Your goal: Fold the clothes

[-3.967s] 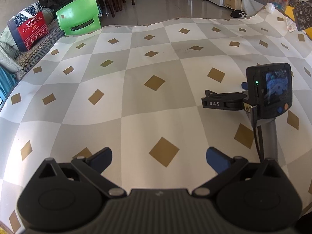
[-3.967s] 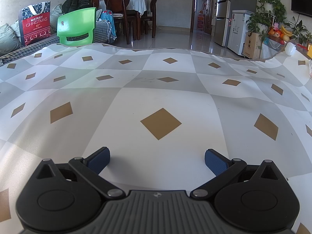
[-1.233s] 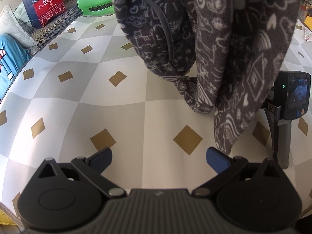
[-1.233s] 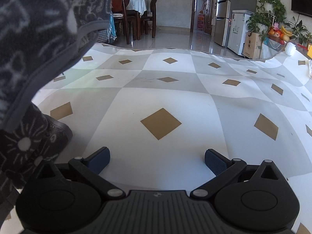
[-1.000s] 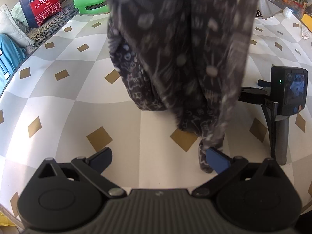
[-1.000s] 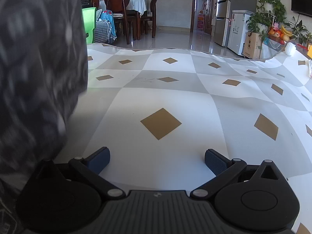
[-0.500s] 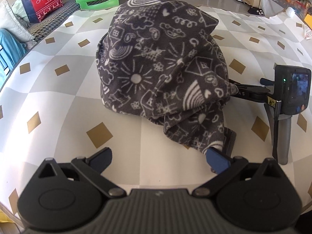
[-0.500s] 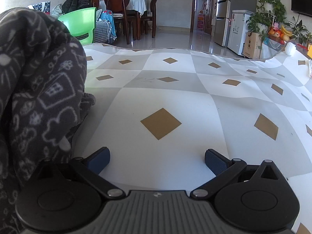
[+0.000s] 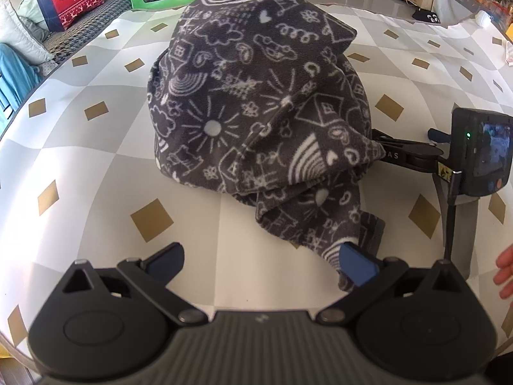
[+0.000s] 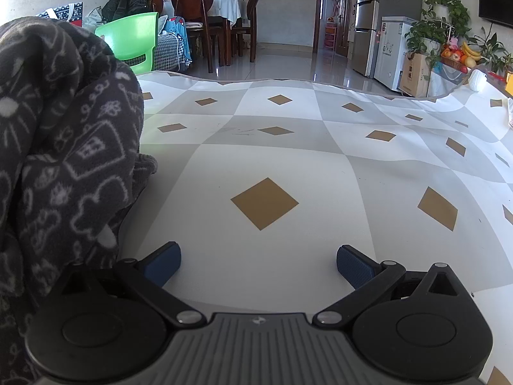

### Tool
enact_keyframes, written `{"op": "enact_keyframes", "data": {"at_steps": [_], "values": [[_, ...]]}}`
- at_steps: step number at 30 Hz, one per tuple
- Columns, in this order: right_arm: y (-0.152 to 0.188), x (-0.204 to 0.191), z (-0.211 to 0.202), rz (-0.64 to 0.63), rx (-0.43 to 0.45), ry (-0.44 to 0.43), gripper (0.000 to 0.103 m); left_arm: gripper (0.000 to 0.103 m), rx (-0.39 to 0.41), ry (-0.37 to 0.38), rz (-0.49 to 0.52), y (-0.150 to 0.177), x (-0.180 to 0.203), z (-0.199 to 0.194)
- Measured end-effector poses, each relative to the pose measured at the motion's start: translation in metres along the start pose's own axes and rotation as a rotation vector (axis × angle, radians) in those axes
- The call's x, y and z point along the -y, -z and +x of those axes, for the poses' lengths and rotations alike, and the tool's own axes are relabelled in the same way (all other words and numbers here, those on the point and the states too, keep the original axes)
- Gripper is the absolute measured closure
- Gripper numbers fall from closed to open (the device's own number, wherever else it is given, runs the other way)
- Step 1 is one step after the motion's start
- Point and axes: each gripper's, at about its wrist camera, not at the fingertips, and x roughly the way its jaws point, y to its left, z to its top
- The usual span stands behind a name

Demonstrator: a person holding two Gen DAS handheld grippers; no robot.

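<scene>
A: Left side first. Left tool (image 9: 261, 261) low over the worktop (image 9: 80, 173), blue pads spread wide, nothing between them. Its right pad (image 9: 356, 268) sits against the trailing flap of the garment (image 9: 256, 112), or just above it; I can't tell which.

B: And the garment itself?

A: Dark fleece with white doodles, heaped in a rounded lump mid-worktop, unfolded. One loose end runs toward the left tool. No collar, sleeve or hem I can pick out for certain.

B: To the right of that?

A: Right tool (image 10: 258, 264) lying on the worktop, also wide, holding nothing. The heap presses up on its left side and drapes over part of its body (image 10: 64, 160). In the left view the right tool's handle and small screen show just beside the heap. Fingers of a bare hand (image 9: 505, 276) at the far right edge, near that handle, not gripping it.

B: So which step?

A: I'd judge the very start: garment down, nothing spread, no fold made. Next move probably needs the right tool picked up, then each tool closing on an edge or corner and pulling apart to lay the fleece flat. The nearest flap looks like the easy first grab for the left tool.
</scene>
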Motion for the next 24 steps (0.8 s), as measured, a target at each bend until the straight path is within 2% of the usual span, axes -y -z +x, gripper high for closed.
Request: {"op": "enact_keyframes", "data": {"at_steps": [24], "values": [[-0.001,0.001,0.002,0.000,0.000,0.000,0.000,0.000,-0.030,-0.031,-0.075,-0.011,-0.007,0.019]]}}
